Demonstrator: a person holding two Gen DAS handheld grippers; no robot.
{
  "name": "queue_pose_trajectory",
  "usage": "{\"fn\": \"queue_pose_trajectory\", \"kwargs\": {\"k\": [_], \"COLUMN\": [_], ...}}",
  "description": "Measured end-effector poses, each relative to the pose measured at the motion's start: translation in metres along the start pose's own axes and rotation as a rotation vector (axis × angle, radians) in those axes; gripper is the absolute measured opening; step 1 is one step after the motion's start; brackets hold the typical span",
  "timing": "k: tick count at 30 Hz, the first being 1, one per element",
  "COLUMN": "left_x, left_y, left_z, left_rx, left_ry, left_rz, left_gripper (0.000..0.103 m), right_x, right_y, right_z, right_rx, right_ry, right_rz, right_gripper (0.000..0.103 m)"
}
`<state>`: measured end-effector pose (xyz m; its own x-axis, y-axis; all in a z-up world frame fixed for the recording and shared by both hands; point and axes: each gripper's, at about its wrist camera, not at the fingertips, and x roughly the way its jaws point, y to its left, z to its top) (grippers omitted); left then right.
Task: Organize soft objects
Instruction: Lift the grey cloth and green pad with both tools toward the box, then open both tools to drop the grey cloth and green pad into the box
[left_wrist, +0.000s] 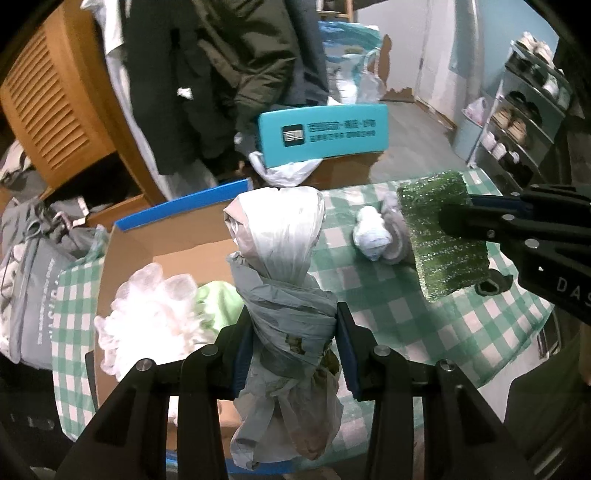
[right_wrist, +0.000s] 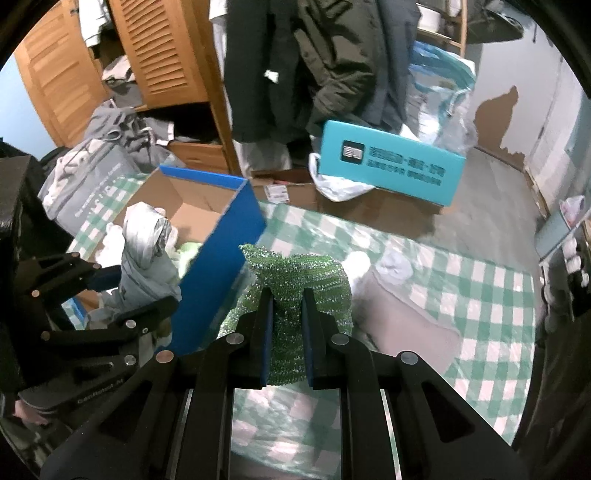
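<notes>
The left gripper (left_wrist: 293, 347) is clamped on a knotted bundle of plastic bags (left_wrist: 280, 280), which stands up between its jaws. Beyond and to the left of it, the left wrist view looks into the open cardboard box (left_wrist: 192, 254) and shows a white bubbly wad (left_wrist: 147, 317) and something pale green (left_wrist: 218, 299) inside. The right wrist view shows mostly that box's blue outer wall (right_wrist: 225, 266), just left of the right gripper (right_wrist: 288, 325). That gripper is pinched tight on a green glittery scouring pad (right_wrist: 295, 273), held above the green-checked tablecloth (right_wrist: 461, 295). Right of and beyond the pad, a white cloth bundle (left_wrist: 373, 236) lies on the tablecloth.
</notes>
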<state>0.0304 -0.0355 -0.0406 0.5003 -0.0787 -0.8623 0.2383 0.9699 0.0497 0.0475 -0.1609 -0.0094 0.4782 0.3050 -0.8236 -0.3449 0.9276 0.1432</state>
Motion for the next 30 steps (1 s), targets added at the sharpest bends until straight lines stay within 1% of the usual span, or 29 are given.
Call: {"fn": "queue_pose_trajectory", "kwargs": {"k": [8,17,25,30], "left_x": [0.000,0.000,0.005,0.011], "left_y": [0.031,0.062,0.094,0.110], "left_z": [-0.007,-0.018,-0.030,-0.039], "left_rx": [-0.053,-0.102,-0.168,-0.200], "left_ry": [0.003,0.007,0.027,0.046], "left_rz": [0.020,0.051,0.075,0.087], "left_gripper": [0.042,0.042,0.042,0.042], "right_x": [0.007,0.023,0.042,0.055], "right_y": [0.031,0.067,0.102,0.117], "right_z": [0.014,0.029,0.042,0.049], "right_rx": [-0.049,-0.105,-0.155,-0.168], "right_ry": [-0.006,0.008,0.027,0.046], "right_rz": [0.032,0.076,0.112,0.123], "right_gripper": [0.013,0.013,0.013,0.013]}}
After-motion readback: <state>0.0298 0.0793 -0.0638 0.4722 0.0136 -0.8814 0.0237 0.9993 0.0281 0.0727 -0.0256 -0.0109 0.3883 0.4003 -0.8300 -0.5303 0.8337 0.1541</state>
